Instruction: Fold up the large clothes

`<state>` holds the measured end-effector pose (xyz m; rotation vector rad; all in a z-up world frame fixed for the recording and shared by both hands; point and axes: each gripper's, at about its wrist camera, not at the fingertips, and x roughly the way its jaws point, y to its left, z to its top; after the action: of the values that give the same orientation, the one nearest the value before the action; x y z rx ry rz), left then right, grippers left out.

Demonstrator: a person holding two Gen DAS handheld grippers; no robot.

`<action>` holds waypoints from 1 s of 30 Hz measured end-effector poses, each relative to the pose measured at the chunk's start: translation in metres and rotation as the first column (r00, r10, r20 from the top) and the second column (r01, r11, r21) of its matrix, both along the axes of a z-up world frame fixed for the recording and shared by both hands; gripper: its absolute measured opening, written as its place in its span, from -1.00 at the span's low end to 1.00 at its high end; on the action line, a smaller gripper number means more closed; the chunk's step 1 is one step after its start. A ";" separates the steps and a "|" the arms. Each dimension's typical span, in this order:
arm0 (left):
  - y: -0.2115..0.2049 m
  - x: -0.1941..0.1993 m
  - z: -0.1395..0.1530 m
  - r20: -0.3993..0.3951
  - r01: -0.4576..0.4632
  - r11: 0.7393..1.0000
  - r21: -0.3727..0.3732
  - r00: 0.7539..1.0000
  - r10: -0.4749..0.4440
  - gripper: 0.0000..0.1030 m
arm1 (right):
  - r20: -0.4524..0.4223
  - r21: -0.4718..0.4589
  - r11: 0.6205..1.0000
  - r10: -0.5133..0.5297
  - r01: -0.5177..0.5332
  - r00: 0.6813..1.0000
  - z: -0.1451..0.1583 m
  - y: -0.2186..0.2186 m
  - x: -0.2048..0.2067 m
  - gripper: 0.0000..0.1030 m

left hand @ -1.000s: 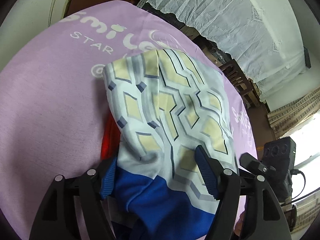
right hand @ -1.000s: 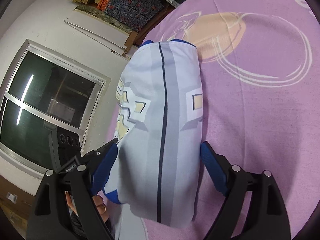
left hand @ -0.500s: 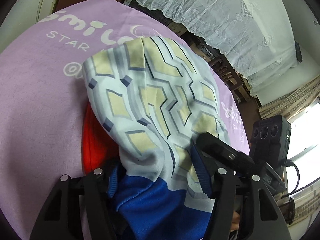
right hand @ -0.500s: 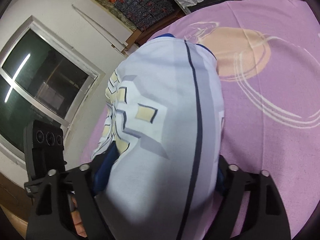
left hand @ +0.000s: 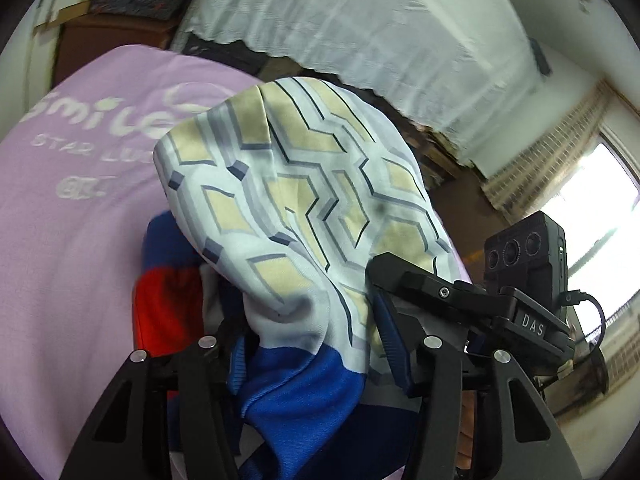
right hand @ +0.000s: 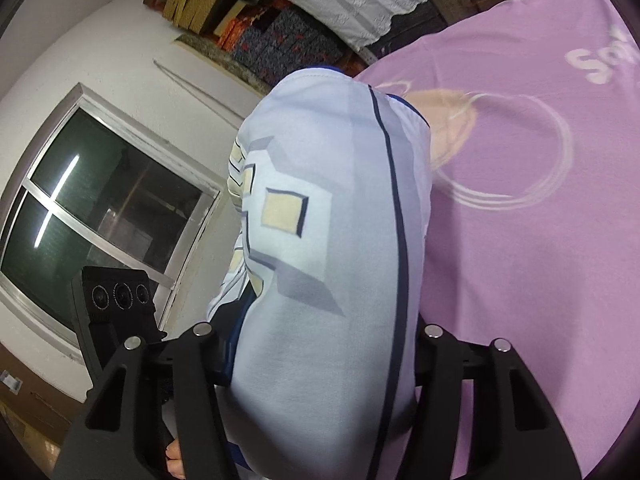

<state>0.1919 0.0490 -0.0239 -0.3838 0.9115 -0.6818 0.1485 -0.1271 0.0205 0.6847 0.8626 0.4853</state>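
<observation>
Left claw (left hand: 308, 344): closed on the garment (left hand: 304, 200); its blue-padded fingers (left hand: 394, 344) pinch bunched fabric at lower centre of the left wrist view.
Right claw (right hand: 320, 352): closed on the same garment (right hand: 332, 240); the cloth fills the gap between the black arms at lower centre of the right wrist view, and the pads are mostly hidden behind it.
Garment: pale blue-white with a cream and grey geometric print and dark lines; it rises as a draped hump through mid-frame in both views, lifted above the purple sheet (left hand: 80, 240).
Garment edges: blue trim sits at the left claw, and a red and blue part hangs to lower left of the hump in the left wrist view.
Purple sheet: spread across the left of the left wrist view, with white lettering at upper left; in the right wrist view (right hand: 540, 240) it fills the right side.
Other claw's camera box (left hand: 528, 256): black, right of centre, just beside the garment.
Window (right hand: 100, 208): dark, left side of the right wrist view.
</observation>
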 end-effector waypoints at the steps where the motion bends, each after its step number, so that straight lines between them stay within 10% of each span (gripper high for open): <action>1: -0.010 -0.008 0.001 0.000 0.022 1.000 -0.006 1.000 -0.022 0.08 | 0.000 -0.011 1.000 -0.020 0.020 1.000 0.004 -0.010 -0.014 0.07; 20: -0.150 -0.100 -0.041 -0.030 0.212 0.959 0.187 0.977 -0.211 0.09 | -0.118 -0.004 0.977 -0.211 0.212 0.970 -0.046 -0.114 -0.140 0.09; 30: -0.134 -0.129 -0.019 0.084 0.080 0.953 0.293 0.990 -0.110 0.25 | 0.061 -0.363 0.878 -0.311 0.312 0.948 -0.008 -0.100 -0.171 0.56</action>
<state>0.0631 -0.0852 -0.0430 -0.0446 0.9230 -0.6384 -0.0224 -0.2271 0.0127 0.4620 0.7952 0.0269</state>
